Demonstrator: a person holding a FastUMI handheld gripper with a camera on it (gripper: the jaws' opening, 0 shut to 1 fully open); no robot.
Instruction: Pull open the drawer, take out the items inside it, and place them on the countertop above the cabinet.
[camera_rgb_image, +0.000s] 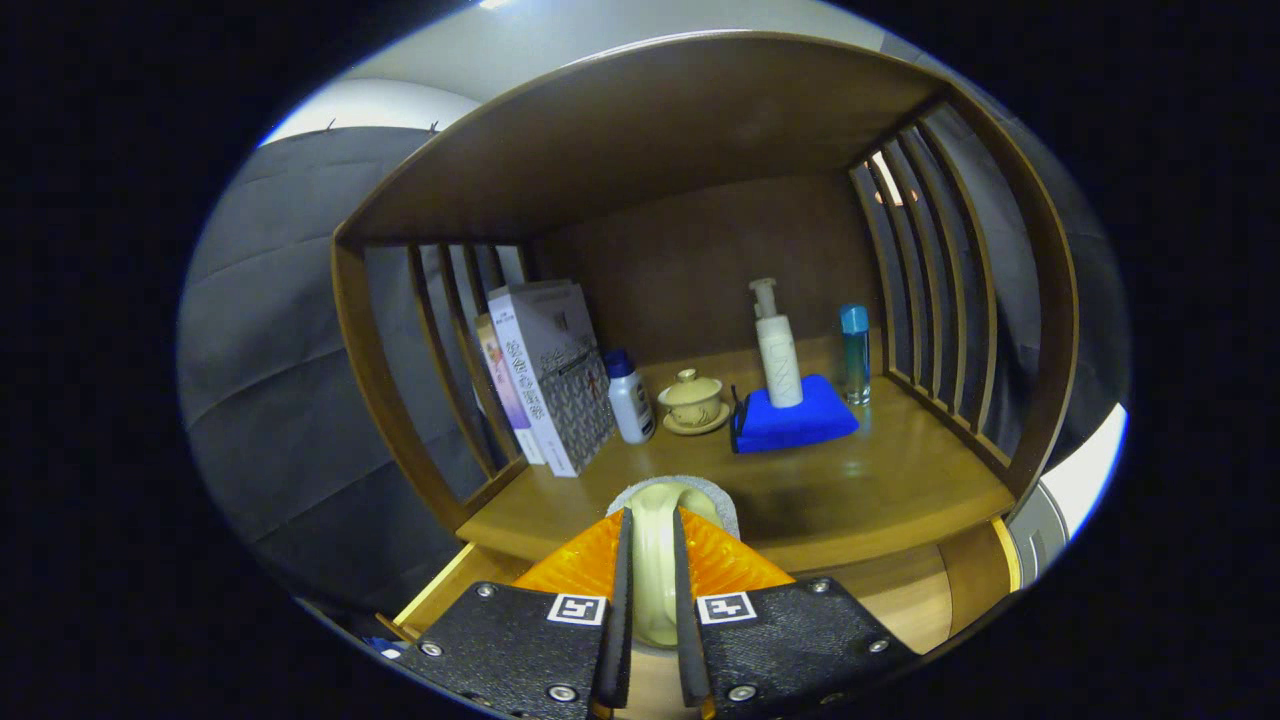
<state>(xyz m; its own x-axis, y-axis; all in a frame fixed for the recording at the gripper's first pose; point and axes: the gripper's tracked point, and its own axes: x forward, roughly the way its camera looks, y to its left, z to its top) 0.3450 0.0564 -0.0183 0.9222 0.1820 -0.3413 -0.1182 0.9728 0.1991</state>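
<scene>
Wood the colour of dark honey makes up the cabinet (700, 130), an open shelf with slatted sides, and its countertop (880, 470) lies straight ahead of the gripper (652, 560). The 2 fingers are drawn in close on a pale cream item (655, 540), which fills the narrow gap between them and looks firmly pinched on both sides. It appears to be a handle or lid on something with a grey rim (715, 495) showing just past the fingertips; what exactly it is cannot be told. Its long axis runs forward along the fingers, toward the shelf.

Below and to the left of the fingers, a lighter wooden edge looks like the rim of the opened drawer (440, 590).

Already standing on the countertop are books (545, 375) leaning at the left, a small white bottle (630, 398), a lidded teacup (692, 400), a pump bottle (778, 345) on a blue cloth (795, 428), and a slim blue-capped bottle (855, 355).

The held item sits at the front edge of the countertop, with bare wood directly beyond the fingertips and in front of the teacup. Judging by this, setting it down needs only a short move forward and down, then release.
</scene>
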